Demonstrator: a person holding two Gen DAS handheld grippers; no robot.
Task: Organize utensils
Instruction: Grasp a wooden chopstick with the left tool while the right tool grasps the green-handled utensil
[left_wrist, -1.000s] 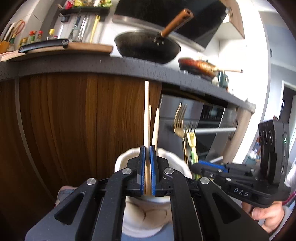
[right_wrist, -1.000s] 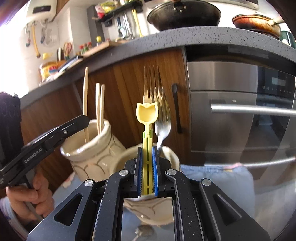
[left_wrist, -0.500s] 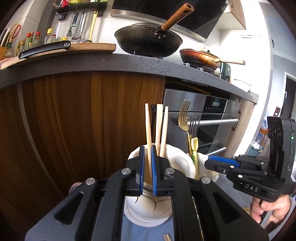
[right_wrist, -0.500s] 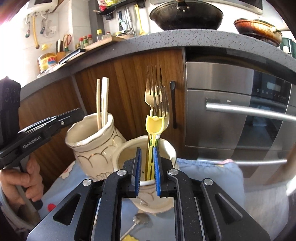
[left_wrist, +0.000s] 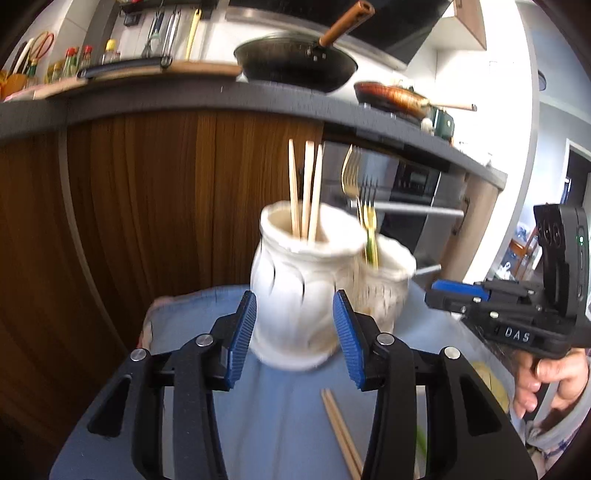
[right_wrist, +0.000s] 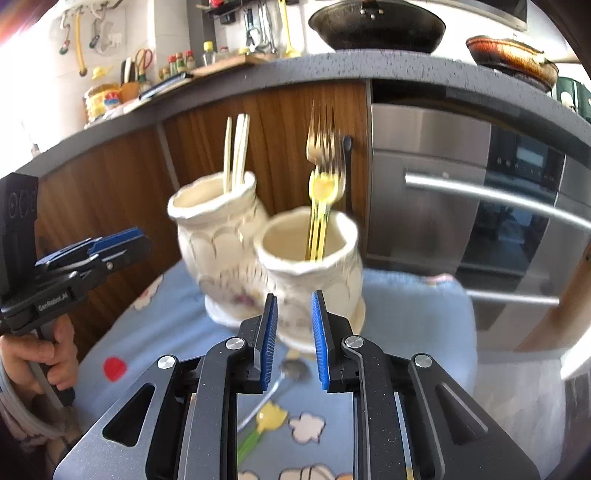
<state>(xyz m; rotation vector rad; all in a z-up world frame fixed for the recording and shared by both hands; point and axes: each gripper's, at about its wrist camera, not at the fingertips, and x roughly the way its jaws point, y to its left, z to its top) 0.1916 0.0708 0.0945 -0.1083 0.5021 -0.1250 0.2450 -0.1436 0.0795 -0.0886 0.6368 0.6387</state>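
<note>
blue cloth (right_wrist: 413, 302), 2 cream ribbed jars, chopsticks (left_wrist: 304, 188) upright, forks (right_wrist: 325, 155) upright

L gripper (left_wrist: 293, 332) has just been opening; fingers (left_wrist: 242, 332) apart w/ nothing between them, white jar (left_wrist: 295, 291) just beyond. 3 chopsticks (left_wrist: 306, 192) stand in it. 2nd jar (left_wrist: 384, 280) touching beside it w/ forks (left_wrist: 354, 181). Loose chopsticks (left_wrist: 341, 435) on blue cloth (left_wrist: 207, 332). R gripper (left_wrist: 443, 288) at right edge, state unclear.
</note>
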